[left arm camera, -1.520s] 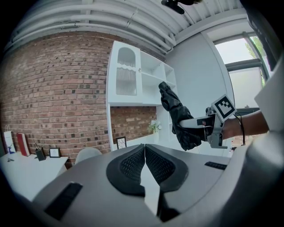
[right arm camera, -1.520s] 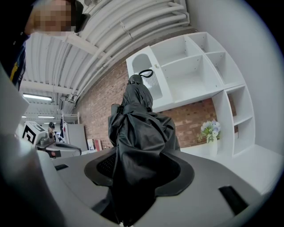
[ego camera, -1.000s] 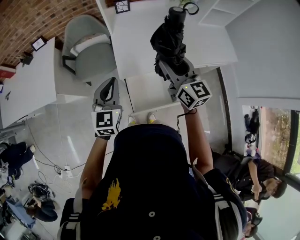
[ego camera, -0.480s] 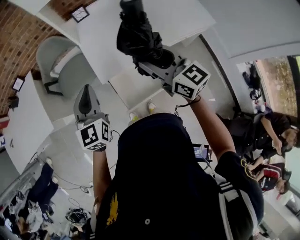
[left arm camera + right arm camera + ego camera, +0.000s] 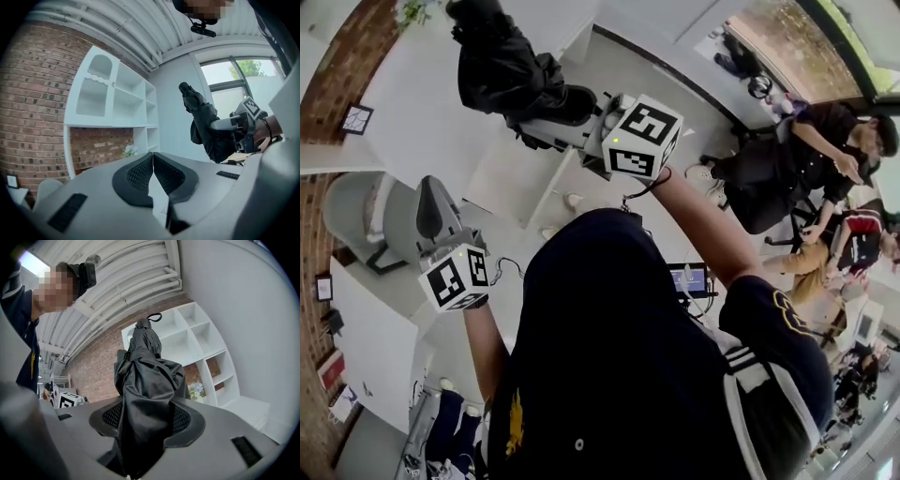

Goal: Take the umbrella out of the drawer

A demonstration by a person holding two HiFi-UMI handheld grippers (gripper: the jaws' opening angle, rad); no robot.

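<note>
Right gripper view looks straight along the right gripper (image 5: 146, 416), whose two ribbed black pads (image 5: 183, 419) stand partway apart and press on either side of the folded black umbrella (image 5: 145, 376), so the fabric bunches between them. The umbrella runs away from the jaws, its handle end with a small wrist loop (image 5: 154, 316) farthest from the gripper. It is held in the air in front of a white shelf unit (image 5: 206, 348) and a brick wall (image 5: 93, 373). Left gripper view shows the left gripper (image 5: 153, 161) with its two pads (image 5: 136, 173) meeting at the tips, leaving only a thin slit lower down, and nothing between them. Off to the right in that same view the umbrella (image 5: 206, 126) stands tilted in the other gripper's clamp. Head view shows both tools raised in front of the person: the right gripper (image 5: 546, 127) is higher and carries the umbrella (image 5: 502, 70) over a white tabletop (image 5: 412, 122), while the left gripper (image 5: 431, 214) is lower and well apart from it, touching nothing. By count there is one umbrella, two grippers, one marker cube on each, and one small potted plant (image 5: 127, 151) on the shelf unit. One grey chair (image 5: 356, 211) stands by the brick wall, and at least two other people (image 5: 825, 141) sit off to the right.
</note>
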